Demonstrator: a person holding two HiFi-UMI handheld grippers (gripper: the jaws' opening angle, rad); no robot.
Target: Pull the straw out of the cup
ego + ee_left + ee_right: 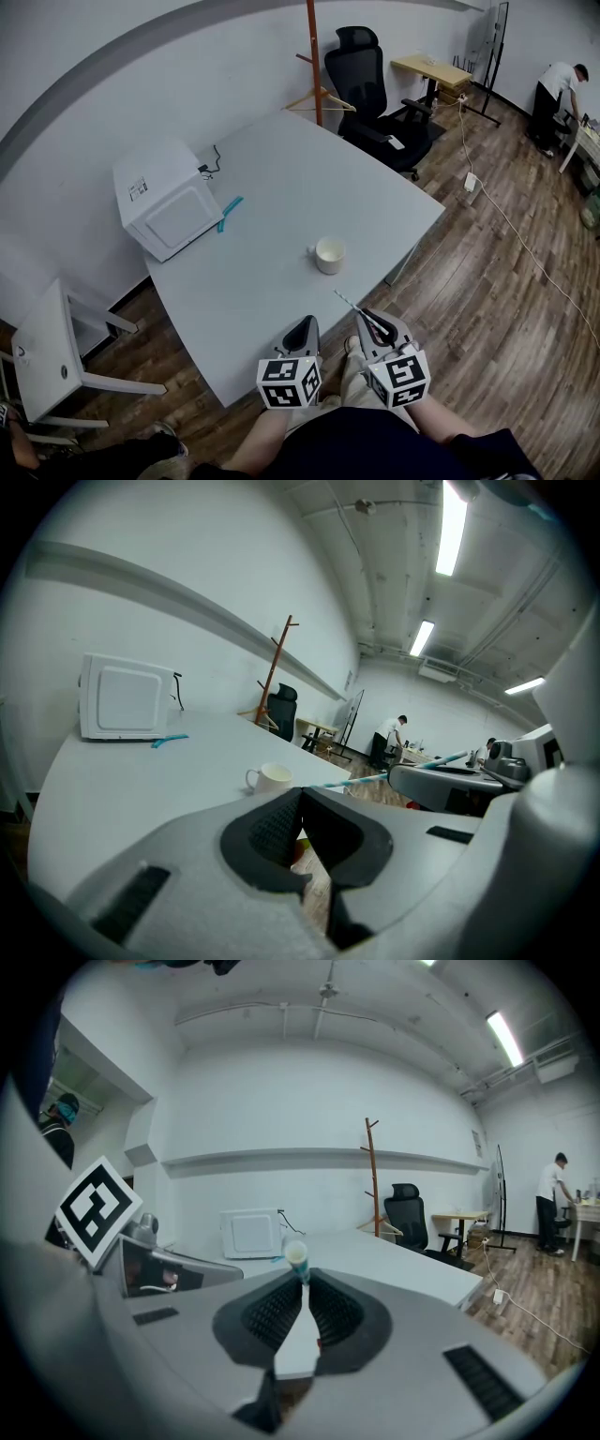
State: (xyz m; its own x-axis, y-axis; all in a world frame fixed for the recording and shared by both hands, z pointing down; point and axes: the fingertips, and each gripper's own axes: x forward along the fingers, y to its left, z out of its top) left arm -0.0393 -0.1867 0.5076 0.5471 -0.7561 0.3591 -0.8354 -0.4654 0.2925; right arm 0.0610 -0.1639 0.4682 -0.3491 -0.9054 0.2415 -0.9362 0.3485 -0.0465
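Note:
A white mug-like cup (pixel 329 255) stands on the pale table (pixel 253 281), near its right edge, with no straw in it. The blue-and-white striped straw (pixel 354 307) is clear of the cup. My right gripper (pixel 372 322) is shut on it, just off the table's front edge. In the right gripper view the straw's open end (pixel 296 1254) pokes out between the shut jaws. My left gripper (pixel 304 328) hangs beside the right one, shut with nothing in it. The left gripper view shows the cup (pixel 272 778) ahead and the straw (pixel 394 772) to the right.
A white microwave (pixel 167 208) sits at the table's back left with a blue object (pixel 230 213) beside it. A wooden coat stand (pixel 313 58) and a black office chair (pixel 370 89) stand beyond the table. A white chair (pixel 56 352) is at left; a person (pixel 555 98) stands far right.

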